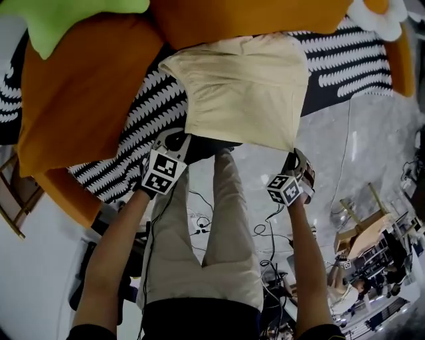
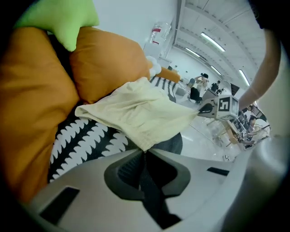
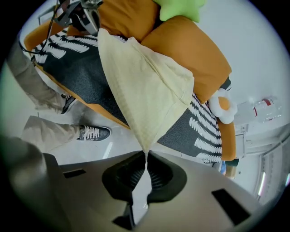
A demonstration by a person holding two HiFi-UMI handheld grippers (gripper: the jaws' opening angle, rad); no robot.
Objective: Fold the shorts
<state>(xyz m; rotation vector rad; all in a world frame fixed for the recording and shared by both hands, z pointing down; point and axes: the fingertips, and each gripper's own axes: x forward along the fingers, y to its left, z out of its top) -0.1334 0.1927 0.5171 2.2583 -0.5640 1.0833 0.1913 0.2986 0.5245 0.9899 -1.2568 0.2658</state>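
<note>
Left tool (image 1: 180,141) has its jaws shut on one near corner of the shorts (image 1: 242,86). In its own view the pale yellow hem runs straight down into the closed pads, with no gap between them. Right tool (image 1: 293,155) is clamped the same way on the other near corner, and a tongue of cloth pokes out behind its pads.

Between the two tools the near edge of the shorts hangs stretched, and the rest of the garment spreads away ahead of the tips. Its far part seems to rest on the sofa's black-and-white cover (image 1: 149,109), while the gripped edge is held clear of it, out past the seat's front.

Orange cushions (image 1: 80,99) stand beyond the shorts and off to the left tool's left, with a green pillow (image 1: 73,20) on top of them. A white pillow with a yellow middle (image 3: 223,106) lies to the right tool's right.

Below both tools are the grey floor (image 1: 358,133) and the person's legs (image 1: 226,232). A shoe (image 3: 93,132) shows to the left of the right tool.
</note>
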